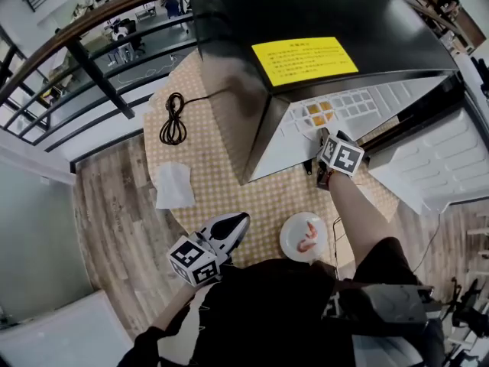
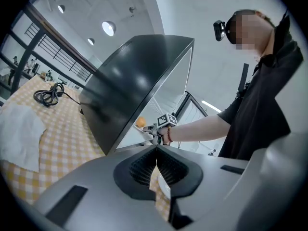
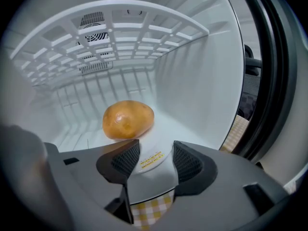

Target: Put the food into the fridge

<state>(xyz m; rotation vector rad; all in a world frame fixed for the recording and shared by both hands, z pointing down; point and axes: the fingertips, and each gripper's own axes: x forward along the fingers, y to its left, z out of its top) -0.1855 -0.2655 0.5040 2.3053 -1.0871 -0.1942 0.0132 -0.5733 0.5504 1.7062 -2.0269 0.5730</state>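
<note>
I have the right gripper (image 3: 150,153) reaching into the open mouth of the small black box-shaped fridge (image 1: 321,6). Its jaws stand well apart with nothing between them. The golden-brown oval potato (image 3: 128,119) lies on the white floor of the compartment, just beyond the jaw tips, and the pads do not touch it. I count that item as delivered.

The left gripper (image 2: 156,153) hangs low on the near left, close to my body. Its jaws are pressed together on nothing.

What is left, as I read it, is the round white plate (image 1: 284,239) carrying a pinkish curled piece of food (image 1: 308,239), possibly shrimp, though it is too small to be sure. It sits out on the beige checked tablecloth (image 1: 214,182), near me and well apart from the fridge opening. The white-lined fridge door (image 1: 451,159) stands swung open to the right.

So I judge the job at roughly half done. One food is inside and one is outside. The door may need shutting afterwards, though the task does not ask for it.
</note>
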